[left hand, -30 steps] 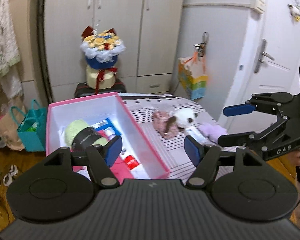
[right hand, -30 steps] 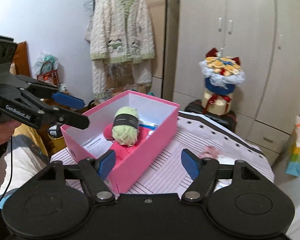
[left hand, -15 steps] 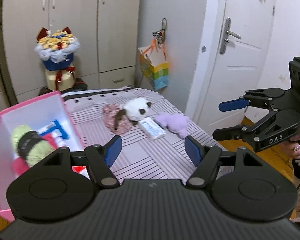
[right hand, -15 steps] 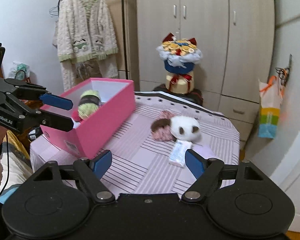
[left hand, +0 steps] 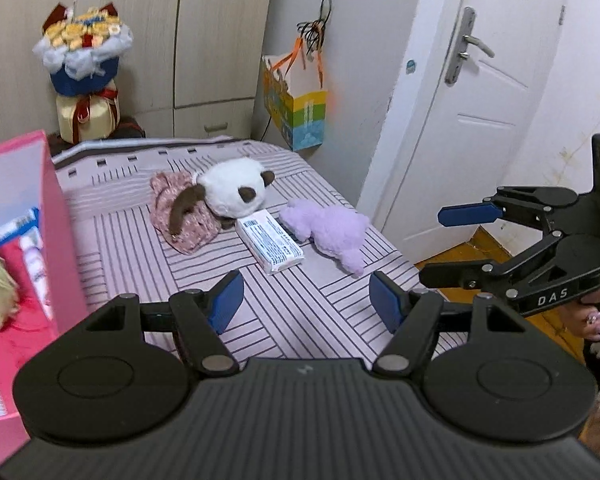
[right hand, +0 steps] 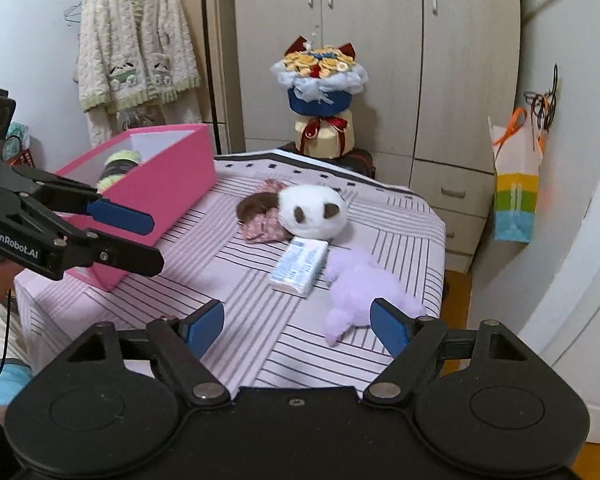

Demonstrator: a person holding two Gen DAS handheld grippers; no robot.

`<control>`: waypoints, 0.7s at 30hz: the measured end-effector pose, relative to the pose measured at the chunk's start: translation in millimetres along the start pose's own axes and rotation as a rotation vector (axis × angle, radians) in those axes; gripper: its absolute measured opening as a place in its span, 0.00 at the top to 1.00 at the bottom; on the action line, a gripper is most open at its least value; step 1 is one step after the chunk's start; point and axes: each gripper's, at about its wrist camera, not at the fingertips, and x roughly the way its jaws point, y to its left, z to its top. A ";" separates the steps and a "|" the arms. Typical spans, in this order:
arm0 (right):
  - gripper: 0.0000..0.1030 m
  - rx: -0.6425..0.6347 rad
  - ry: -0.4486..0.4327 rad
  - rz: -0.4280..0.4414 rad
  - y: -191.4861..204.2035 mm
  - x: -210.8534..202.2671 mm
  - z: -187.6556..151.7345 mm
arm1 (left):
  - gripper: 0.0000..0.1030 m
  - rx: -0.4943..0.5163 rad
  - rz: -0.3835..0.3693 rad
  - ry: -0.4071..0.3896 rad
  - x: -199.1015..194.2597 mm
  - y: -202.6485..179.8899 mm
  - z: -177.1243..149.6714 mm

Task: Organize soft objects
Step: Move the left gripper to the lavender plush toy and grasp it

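Note:
A white panda plush (left hand: 234,192) (right hand: 313,216) in a pink floral dress (left hand: 180,216) lies mid-table beside a tissue pack (left hand: 269,246) (right hand: 300,266) and a purple plush (left hand: 330,232) (right hand: 360,284). The pink box (left hand: 56,236) (right hand: 168,188) at the left holds green yarn (right hand: 118,166) and red cloth. My left gripper (left hand: 306,306) is open and empty above the striped cloth, short of the tissue pack. My right gripper (right hand: 296,326) is open and empty, near the purple plush. Each gripper shows in the other's view, the right one (left hand: 456,244) and the left one (right hand: 136,240).
The table has a pink striped cloth (right hand: 236,312). A flower bouquet (left hand: 84,60) (right hand: 320,80) stands behind it on a dark case. A colourful paper bag (left hand: 296,108) (right hand: 514,196) hangs on the wall. A white door (left hand: 472,100) is at the right, wardrobes behind.
Both grippers have swung right, away from the pink box and toward the plush toys. The toys now sit nearer the centre. Both stay open and empty.

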 end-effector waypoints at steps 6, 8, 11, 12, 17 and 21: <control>0.19 -0.012 -0.011 -0.001 -22.4 35.3 -7.8 | 0.36 -0.055 -0.010 -0.001 38.2 2.8 3.4; 0.18 -0.046 -0.021 0.001 -28.2 46.3 -9.9 | 0.36 -0.072 -0.019 -0.004 52.7 1.2 6.8; 0.17 -0.089 -0.020 0.018 -37.0 63.0 -12.1 | 0.37 -0.100 -0.032 -0.016 74.8 -2.1 14.8; 0.16 -0.103 -0.017 0.025 -40.7 69.4 -12.4 | 0.37 -0.111 -0.037 -0.014 82.2 -3.1 17.1; 0.09 -0.162 -0.018 0.045 -54.8 92.7 -12.8 | 0.39 -0.151 -0.058 0.010 115.0 -11.7 24.8; 0.08 -0.208 -0.005 0.074 -64.9 108.6 -12.9 | 0.39 -0.162 -0.060 0.036 134.7 -20.2 26.0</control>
